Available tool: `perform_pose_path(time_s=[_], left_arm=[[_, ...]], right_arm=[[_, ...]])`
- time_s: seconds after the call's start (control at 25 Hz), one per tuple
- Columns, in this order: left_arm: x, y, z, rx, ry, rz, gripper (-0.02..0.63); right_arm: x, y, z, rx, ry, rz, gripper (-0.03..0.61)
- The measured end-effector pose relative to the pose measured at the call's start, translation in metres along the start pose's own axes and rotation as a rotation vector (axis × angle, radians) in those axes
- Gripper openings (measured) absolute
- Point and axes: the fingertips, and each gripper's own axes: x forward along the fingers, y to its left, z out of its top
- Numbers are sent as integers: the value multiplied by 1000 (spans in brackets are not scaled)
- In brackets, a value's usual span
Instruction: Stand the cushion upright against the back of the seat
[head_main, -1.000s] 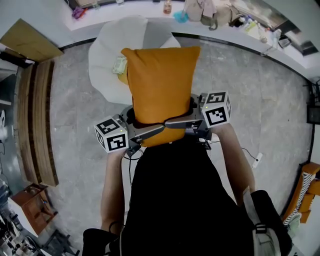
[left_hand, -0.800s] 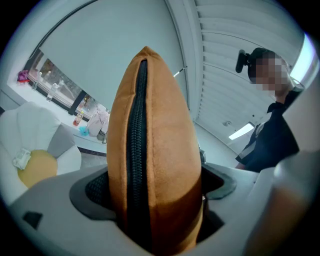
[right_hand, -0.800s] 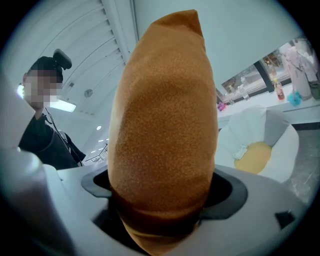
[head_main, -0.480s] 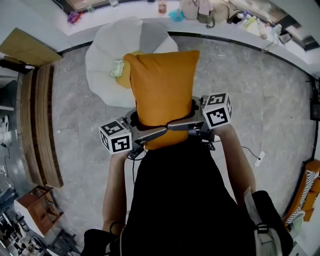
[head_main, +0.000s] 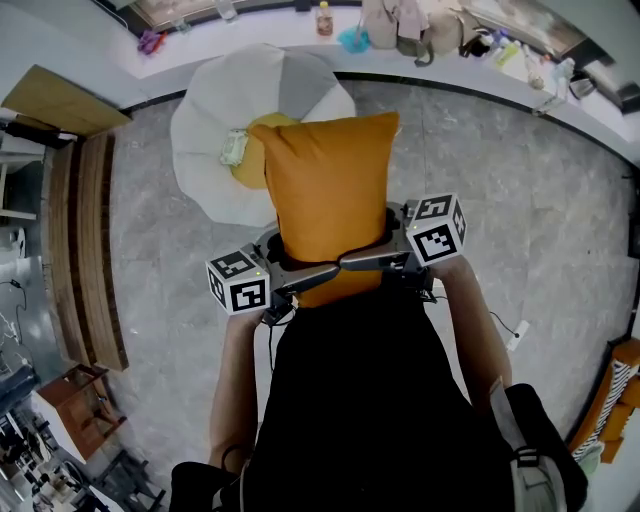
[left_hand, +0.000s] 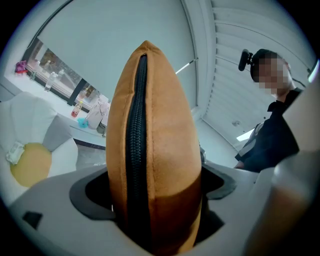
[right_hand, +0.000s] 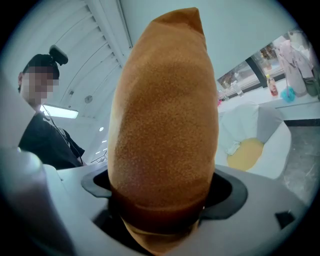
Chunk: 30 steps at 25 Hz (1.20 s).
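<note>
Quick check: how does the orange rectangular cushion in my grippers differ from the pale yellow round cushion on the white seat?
The orange rectangular cushion is clamped at its lower end by the left gripper and right gripper, clear of the white seat. The pale yellow round cushion lies on that seat. The orange one shows a black zipper along one edge; none shows on the yellow one. Both look like soft fabric.
</note>
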Motion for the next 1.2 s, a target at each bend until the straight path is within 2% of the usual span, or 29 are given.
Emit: perform_pose_path(time_s=[0.4, 0.64, 0.84, 1.2], left_arm=[[60, 17, 14, -63, -8, 48, 502], [87, 26, 4, -135, 13, 82, 502], [86, 40, -4, -200, 19, 122, 502], [54, 75, 14, -210, -47, 126, 502]], right_arm=[[-48, -43, 12, 23, 76, 72, 505], [-68, -63, 2, 73, 108, 77, 505], [-61, -77, -2, 105, 155, 87, 505], [-22, -93, 25, 92, 196, 64, 504]])
